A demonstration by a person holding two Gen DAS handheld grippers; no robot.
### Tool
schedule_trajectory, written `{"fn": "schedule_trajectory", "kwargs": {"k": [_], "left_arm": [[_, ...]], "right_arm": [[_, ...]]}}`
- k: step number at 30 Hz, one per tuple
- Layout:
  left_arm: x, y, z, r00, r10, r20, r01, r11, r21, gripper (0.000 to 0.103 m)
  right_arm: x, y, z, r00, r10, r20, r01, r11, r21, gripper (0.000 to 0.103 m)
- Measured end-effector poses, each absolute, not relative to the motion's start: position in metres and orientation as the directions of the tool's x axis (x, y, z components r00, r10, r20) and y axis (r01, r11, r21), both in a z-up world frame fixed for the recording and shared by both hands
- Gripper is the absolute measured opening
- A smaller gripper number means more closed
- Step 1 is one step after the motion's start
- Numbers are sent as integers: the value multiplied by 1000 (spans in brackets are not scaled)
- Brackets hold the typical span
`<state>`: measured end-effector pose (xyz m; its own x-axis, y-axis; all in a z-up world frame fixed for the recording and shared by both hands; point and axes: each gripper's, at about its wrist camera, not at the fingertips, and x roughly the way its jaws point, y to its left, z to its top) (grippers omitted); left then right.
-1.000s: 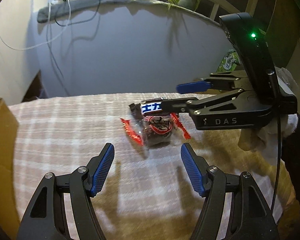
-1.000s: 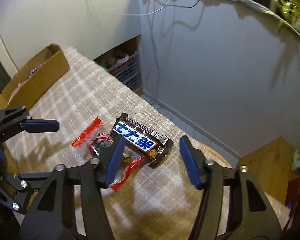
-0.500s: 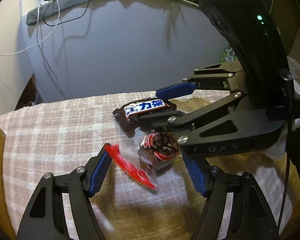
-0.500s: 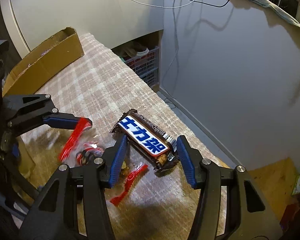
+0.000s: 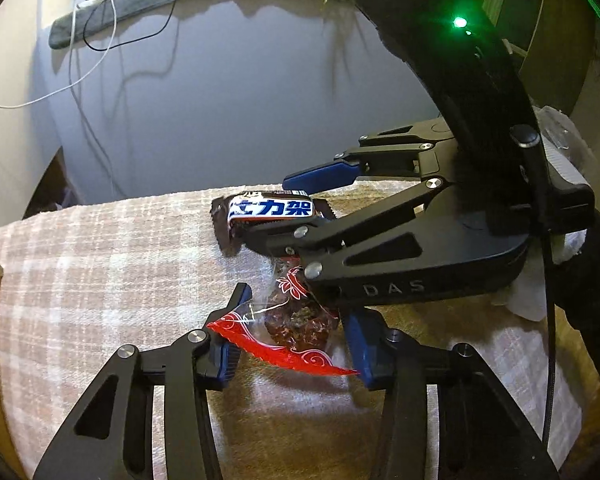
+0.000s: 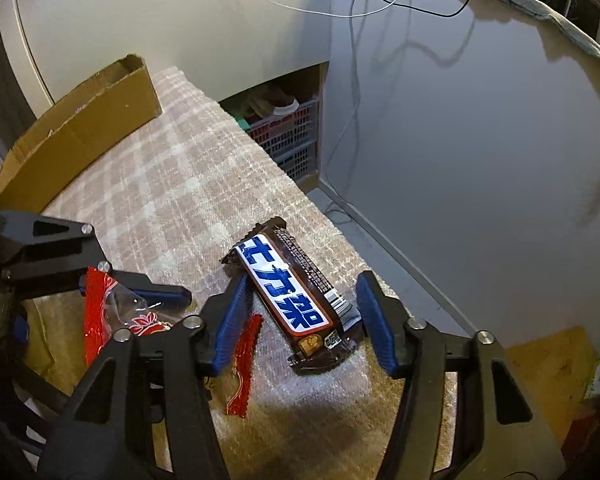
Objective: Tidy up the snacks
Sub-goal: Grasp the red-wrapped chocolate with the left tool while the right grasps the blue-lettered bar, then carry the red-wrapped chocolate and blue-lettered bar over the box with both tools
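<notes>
Over the last second both tools had closed in on the snacks: the left tool [image 5: 292, 340] came forward until its blue pads flanked the red-and-clear candy packet [image 5: 296, 320], low in the centre of the left view, and the right tool [image 6: 304, 312] moved up to straddle the chocolate bar [image 6: 296, 296], which had been partly outside its pads a second earlier. In the right view the bar lay slantwise in the lower middle of the frame on the checked cloth [image 6: 172, 184], the right tool's pads open on either side of it, close but seemingly not yet pressing. The left tool's pads were narrowed around the packet; one red end stuck out past the left pad, and I could not tell whether the grip was firm or only touching the crinkly film. The cardboard box [image 6: 84, 128] stood at the upper left of the right view, well apart from both snacks.

The risks, as I judged them: the two tools overlapped tightly, the right one's frame lying across the packet in the left view, so lifting either could knock the other. The loose film could slip from the pads. The bar lay near the cloth's far edge and, being gripped slantwise, could twist or be nudged off.
</notes>
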<state>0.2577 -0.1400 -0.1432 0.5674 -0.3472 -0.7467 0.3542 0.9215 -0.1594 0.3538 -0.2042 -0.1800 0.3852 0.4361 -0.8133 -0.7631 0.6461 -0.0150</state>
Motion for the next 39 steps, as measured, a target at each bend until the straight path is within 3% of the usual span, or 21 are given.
{"fn": "schedule_trajectory", "kwargs": {"k": [3, 7, 9, 18, 21, 39], "left_arm": [[255, -141, -142, 571, -345, -745, 354, 922, -155, 42], [250, -137, -141, 569, -345, -746, 353, 922, -157, 42], [249, -133, -140, 575, -339, -745, 350, 924, -151, 41], [229, -119, -134, 585, -338, -738, 336, 928, -158, 39], [223, -109, -127, 594, -338, -730, 330, 930, -162, 32], [165, -57, -82, 689, -323, -649, 272, 945, -182, 31]], "right_arm": [[350, -205, -180, 401, 426, -811, -757, 652, -32, 43], [341, -210, -179, 408, 421, -810, -737, 675, -21, 40], [335, -212, -178, 414, 415, -810, -730, 683, -23, 32], [311, -223, -174, 427, 424, -799, -668, 743, 37, 31], [303, -231, -172, 436, 432, -790, -641, 765, 64, 31], [224, -237, -113, 520, 480, -707, -597, 796, 101, 31]]}}
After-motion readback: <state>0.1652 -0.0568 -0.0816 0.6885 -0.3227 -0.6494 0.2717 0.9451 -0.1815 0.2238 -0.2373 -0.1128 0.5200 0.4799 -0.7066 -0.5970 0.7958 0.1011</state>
